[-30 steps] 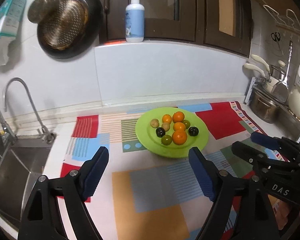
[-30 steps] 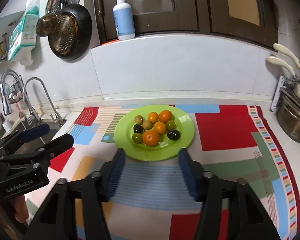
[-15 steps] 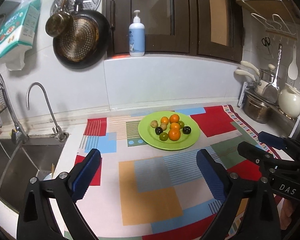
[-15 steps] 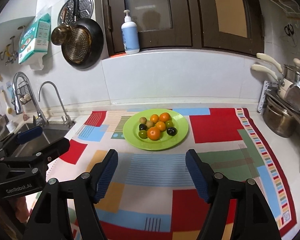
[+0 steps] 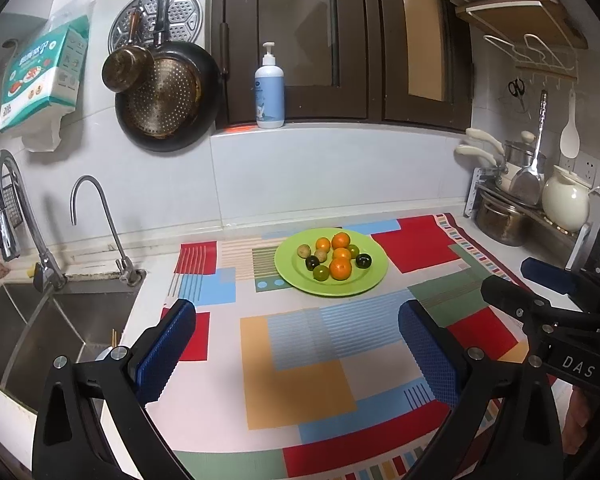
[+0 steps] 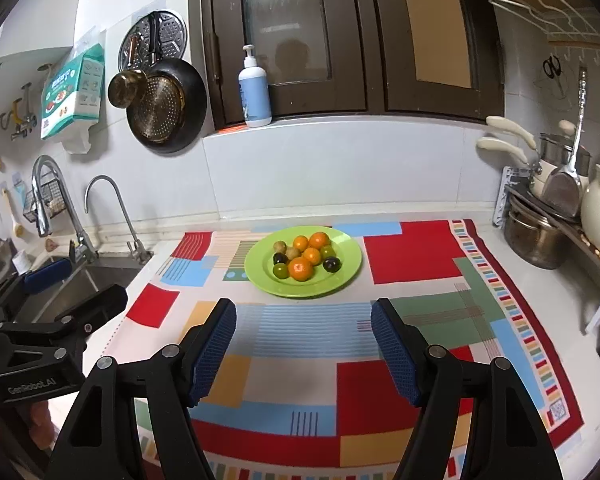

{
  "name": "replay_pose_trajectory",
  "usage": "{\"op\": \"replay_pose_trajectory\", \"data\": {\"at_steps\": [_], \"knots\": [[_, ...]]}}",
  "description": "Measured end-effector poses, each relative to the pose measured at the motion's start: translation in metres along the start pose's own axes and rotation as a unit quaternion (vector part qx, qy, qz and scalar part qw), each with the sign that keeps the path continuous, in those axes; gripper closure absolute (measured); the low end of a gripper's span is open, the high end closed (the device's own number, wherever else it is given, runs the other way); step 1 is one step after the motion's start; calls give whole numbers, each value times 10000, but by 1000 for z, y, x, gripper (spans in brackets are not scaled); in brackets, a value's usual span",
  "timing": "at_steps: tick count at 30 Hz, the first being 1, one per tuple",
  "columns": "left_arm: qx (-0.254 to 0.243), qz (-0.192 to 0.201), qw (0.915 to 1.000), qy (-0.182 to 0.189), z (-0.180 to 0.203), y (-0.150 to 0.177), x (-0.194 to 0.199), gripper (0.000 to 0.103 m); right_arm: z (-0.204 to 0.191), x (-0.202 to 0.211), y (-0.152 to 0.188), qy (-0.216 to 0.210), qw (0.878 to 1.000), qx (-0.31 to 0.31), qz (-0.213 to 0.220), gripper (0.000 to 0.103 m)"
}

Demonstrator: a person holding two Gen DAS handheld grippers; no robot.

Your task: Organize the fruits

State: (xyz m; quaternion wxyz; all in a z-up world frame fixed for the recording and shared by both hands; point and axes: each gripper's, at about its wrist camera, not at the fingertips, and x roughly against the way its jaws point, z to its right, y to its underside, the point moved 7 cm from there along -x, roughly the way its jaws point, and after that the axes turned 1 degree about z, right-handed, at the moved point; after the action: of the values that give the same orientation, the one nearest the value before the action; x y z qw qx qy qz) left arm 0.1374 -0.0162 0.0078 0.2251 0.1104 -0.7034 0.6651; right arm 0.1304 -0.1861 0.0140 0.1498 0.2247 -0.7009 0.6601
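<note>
A green plate point(image 6: 342, 276) sits toward the back of the surface point(image 6: 512, 268), on a patchwork mat point(image 6: 420, 248) of red, blue, orange and green blocks, and all the fruit point(image 6: 306, 256) is heaped together in its middle: several oranges, a few dark round ones, some green and a couple of brownish ones, touching one another. The plate's rim stays clear of the back wall, with a strip of mat showing on every side of it. The left claw point(image 5: 296, 354) hangs over the near part of the mat with its blue pads spread wide and nothing between them; the right claw point(image 6: 304, 346) does the same just beside it, jaws apart and bare. Between both claws and the plate lies a broad stretch of open mat. To the left the surface ends at the sink point(image 5: 40, 320) with its two taps point(image 5: 100, 224); to the right it ends near a rack of pots point(image 6: 540, 236) and a cream kettle point(image 5: 566, 202). A soap bottle point(image 6: 254, 92) stands on the ledge above.
</note>
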Motion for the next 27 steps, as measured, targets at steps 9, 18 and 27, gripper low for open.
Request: {"op": "replay_pose_trajectory", "data": {"at_steps": [9, 18, 27], "knots": [[-10, 54, 10000, -23, 0, 2, 11, 0, -1, 17, 1, 160, 9998, 73, 120, 32], [-36, 123, 9999, -99, -2, 2, 16, 0, -2, 21, 2, 142, 9998, 68, 118, 32], [-13, 114, 9999, -124, -5, 3, 16, 0, -5, 21, 6, 130, 9999, 61, 81, 32]]}}
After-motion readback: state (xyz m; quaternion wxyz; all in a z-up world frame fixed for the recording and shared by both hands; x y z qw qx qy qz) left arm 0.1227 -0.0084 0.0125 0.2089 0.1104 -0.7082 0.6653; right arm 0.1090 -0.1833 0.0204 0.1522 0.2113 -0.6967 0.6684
